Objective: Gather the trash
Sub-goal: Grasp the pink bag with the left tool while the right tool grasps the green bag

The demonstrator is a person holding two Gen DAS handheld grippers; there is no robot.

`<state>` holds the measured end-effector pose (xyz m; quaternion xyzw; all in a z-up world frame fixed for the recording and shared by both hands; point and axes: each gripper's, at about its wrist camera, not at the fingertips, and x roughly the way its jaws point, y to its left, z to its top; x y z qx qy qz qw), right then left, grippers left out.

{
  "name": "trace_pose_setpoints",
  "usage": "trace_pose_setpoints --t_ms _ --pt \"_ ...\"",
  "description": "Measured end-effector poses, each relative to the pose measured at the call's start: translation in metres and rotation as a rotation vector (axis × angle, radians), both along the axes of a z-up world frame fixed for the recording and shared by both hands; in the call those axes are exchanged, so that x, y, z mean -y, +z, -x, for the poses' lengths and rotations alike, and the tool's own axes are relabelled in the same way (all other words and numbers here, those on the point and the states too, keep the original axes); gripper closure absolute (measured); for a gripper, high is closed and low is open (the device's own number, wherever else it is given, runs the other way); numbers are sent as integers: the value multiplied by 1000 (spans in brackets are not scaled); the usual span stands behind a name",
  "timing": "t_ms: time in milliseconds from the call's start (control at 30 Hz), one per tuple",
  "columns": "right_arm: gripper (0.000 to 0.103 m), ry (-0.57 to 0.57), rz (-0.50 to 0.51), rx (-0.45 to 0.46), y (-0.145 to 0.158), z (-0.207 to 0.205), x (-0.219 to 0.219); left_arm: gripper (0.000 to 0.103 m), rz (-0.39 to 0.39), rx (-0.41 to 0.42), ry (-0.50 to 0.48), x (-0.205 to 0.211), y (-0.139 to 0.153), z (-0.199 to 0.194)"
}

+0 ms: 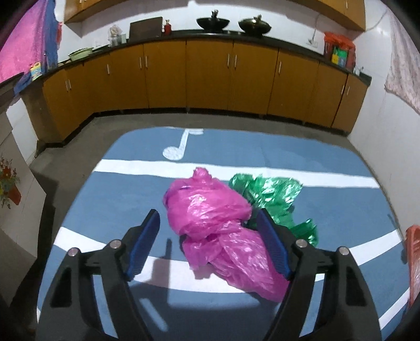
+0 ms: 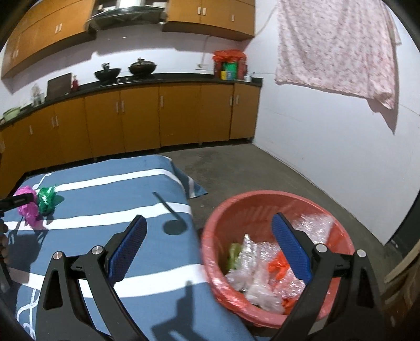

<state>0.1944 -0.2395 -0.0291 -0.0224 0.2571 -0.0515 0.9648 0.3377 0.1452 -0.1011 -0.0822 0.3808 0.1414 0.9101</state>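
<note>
**Two crinkly bags on the blue cloth, a red bin full of wrappers**

Pink plastic bag (image 1: 210,223) lying crumpled on the blue striped cloth (image 1: 105,188), right between the blue pads (image 1: 143,244) of the left gripper (image 1: 210,225). Jaws spread wide, one on each side of the pink bag – whether the right-hand pad touches it, hard to tell. Nothing squeezed.

Green plastic bag (image 1: 270,196) just behind and to the right of the pink one, touching it. Same cloth under both, with white stripes and a white music note (image 1: 178,147).

From the right wrist view: pink bag (image 2: 27,207) and green bag (image 2: 47,199) small and far off on the left side of the cloth (image 2: 110,199), side by side.

Right gripper (image 2: 207,236) held over the edge where the cloth meets the red bin (image 2: 210,236). Jaws wide apart, holding nothing. Left pad (image 2: 128,246) over the cloth, right pad over the bin.

Inside the bin – clear plastic wrappers (image 2: 257,272), an orange scrap (image 2: 278,267) and a bit of green (image 2: 233,254), all piled together. Bin on the grey floor (image 2: 249,168), close against the cloth.

Farther back, yellow-brown cupboards (image 1: 210,76) with a dark counter and two black woks (image 1: 233,23) on top.
</note>
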Motion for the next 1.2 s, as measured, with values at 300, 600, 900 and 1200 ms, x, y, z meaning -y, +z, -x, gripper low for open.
trace_pose_setpoints --t_ms 300,600,900,1200 --pt "8 101 -2 -3 2 -10 -45 62 54 -12 -51 -16 -12 2" --pt "18 354 -84 -64 -2 -47 -140 63 56 -8 -18 -66 -12 35" --pt "23 502 -143 -216 -30 -106 -246 62 69 -7 21 -102 -13 61" --pt "64 508 -96 -363 -66 -128 -265 62 82 -1 16 -105 -12 71"
